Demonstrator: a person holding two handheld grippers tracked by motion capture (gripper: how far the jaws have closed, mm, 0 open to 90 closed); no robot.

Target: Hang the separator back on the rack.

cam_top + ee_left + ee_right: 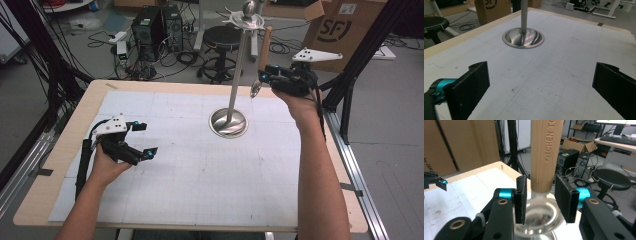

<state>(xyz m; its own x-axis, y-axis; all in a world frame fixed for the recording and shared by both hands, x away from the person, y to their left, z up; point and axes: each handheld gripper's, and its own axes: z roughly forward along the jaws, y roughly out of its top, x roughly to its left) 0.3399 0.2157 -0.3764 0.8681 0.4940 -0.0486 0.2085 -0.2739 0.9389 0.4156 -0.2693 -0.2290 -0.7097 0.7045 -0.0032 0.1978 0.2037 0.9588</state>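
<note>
Left gripper [141, 139] sits low over the left part of the white gridded mat [200, 175], jaws spread wide with nothing between them; in the left gripper view both black jaws frame bare mat. Metal stand [235, 85] rises from its round steel base [228, 123] at mat centre-back, pole leaning slightly, with a spiked hanger ring and ball on top [247, 17]. Right gripper [262, 79] is raised off the table just right of the pole, near its upper half. A utensil with wooden handle [265, 47] and shiny metal head [255, 88] stands upright at the jaws. In the right gripper view the handle [546, 152], stamped "KITCHEN", and its metal neck run between the two jaw pads [521, 198]; a visible gap shows on each side, so contact is unclear, can't tell if it is pinched or just bracketed. Stand base [539, 217] lies blurred below. Black stool [222, 37], PC towers [156, 25] and cardboard box [345, 30] on the floor behind the table.
</note>
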